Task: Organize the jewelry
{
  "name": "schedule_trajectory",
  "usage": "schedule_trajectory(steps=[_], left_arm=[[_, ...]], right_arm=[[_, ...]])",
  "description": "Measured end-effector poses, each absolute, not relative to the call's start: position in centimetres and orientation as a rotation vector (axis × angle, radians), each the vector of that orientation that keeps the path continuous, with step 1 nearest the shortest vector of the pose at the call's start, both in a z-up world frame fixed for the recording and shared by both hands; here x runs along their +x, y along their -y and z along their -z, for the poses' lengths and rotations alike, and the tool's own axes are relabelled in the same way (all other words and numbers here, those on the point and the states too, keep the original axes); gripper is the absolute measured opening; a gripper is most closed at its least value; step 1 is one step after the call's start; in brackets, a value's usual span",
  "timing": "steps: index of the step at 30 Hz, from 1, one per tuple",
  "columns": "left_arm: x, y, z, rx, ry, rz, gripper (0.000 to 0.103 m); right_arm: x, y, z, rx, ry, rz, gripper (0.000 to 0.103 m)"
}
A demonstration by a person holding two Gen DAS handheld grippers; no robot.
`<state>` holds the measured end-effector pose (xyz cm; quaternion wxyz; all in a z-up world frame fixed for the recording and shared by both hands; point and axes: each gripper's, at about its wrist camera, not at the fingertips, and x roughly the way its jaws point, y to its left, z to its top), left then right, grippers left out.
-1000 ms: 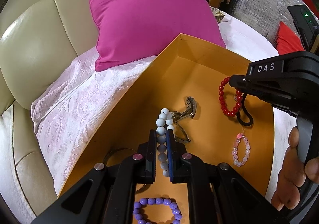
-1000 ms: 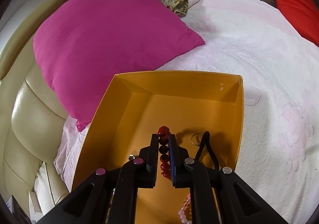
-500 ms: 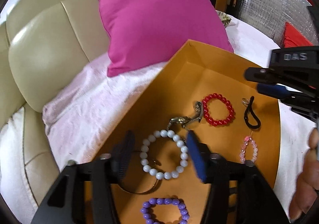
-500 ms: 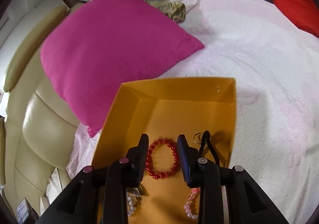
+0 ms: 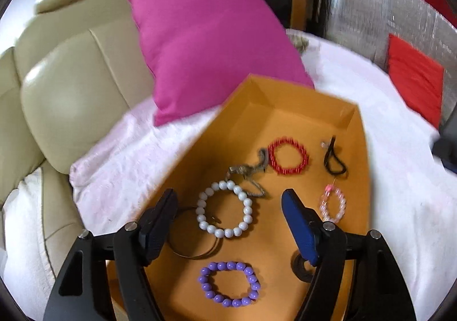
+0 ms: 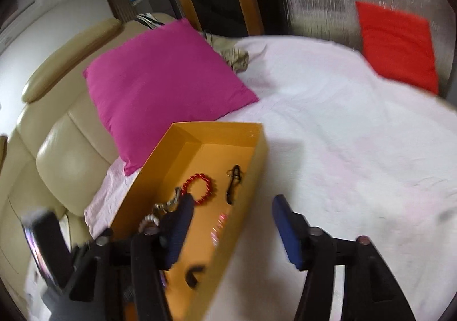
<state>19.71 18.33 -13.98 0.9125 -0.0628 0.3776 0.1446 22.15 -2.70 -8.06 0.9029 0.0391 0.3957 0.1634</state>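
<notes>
An orange box [image 5: 351,118] lies on a white bed cover. In it lie a white bead bracelet [image 5: 224,212], a red bead bracelet [image 5: 288,156], a purple bead bracelet [image 5: 228,284], a pink bead bracelet [image 5: 332,203], a black cord [image 5: 334,162], a metal chain piece [image 5: 248,175] and a thin wire hoop [image 5: 194,249]. My left gripper [image 5: 230,202] is open and empty above the white bracelet. My right gripper [image 6: 232,208] is open and empty over the box's right wall [image 6: 245,192]. The red bracelet [image 6: 200,188] also shows in the right wrist view.
A magenta cushion [image 5: 211,55] leans on the cream sofa back [image 5: 68,86] behind the box. A red cushion [image 6: 397,44] lies at the far right. White bed cover [image 6: 342,149] spreads to the right of the box. A wooden cabinet [image 6: 222,1] stands behind.
Both grippers let go of their bracelets, opened wide and pulled back and up. The white and red bracelets now lie flat in the box. The right gripper has swung right.
</notes>
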Motion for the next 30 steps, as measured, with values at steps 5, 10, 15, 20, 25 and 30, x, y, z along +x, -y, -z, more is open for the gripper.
schedule_trajectory(steps=[5, 10, 15, 20, 25, 30], left_arm=[[15.1, -18.0, 9.9, -0.135, -0.633, -0.321, 0.077], [11.2, -17.3, 5.8, -0.101, -0.540, -0.343, 0.083], [7.9, -16.3, 2.4, -0.090, -0.472, -0.309, 0.085], [6.1, -14.4, -0.4, -0.092, -0.431, -0.259, 0.085], [4.2, -11.0, -3.6, -0.062, -0.375, -0.197, 0.085], [2.0, -6.8, -6.5, -0.007, -0.354, -0.122, 0.092]], right_arm=[[17.0, 4.8, 6.1, -0.009, -0.779, -0.330, 0.062], [13.0, 6.4, 3.5, 0.002, -0.729, -0.347, 0.062], [9.2, 7.2, 1.1, -0.008, -0.657, -0.359, 0.063], [6.4, 8.7, -0.8, -0.007, -0.607, -0.352, 0.063], [3.6, 12.1, -3.1, 0.017, -0.553, -0.317, 0.064], [1.1, 15.7, -5.4, 0.040, -0.504, -0.252, 0.065]])
